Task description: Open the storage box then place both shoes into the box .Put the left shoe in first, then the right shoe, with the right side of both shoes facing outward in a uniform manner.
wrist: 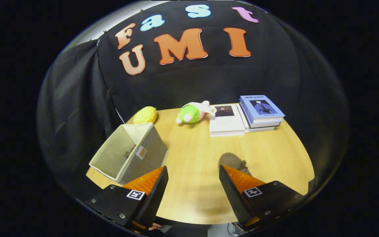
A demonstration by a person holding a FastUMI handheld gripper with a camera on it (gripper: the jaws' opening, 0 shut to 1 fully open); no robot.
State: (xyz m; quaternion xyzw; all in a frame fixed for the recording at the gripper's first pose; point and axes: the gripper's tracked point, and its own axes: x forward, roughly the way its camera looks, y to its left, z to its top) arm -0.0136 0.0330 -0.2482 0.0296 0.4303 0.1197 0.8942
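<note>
A pale grey fabric storage box (128, 152) stands on the wooden table (196, 148), to the left of and just beyond my left finger. Its top faces me and has no lid on it; a small dark thing lies inside, too small to name. A brownish shoe (233, 162) lies on the table just beyond my right finger, which hides most of it. My gripper (193, 173) hangs open above the table's near part, with only bare wood between its fingers.
At the table's far side lie a yellow plush toy (145, 115) and a green and pink plush toy (191, 112). A white book (226, 120) and a stack of blue-covered books (261, 111) lie at the far right. Black cloth walls close in the booth.
</note>
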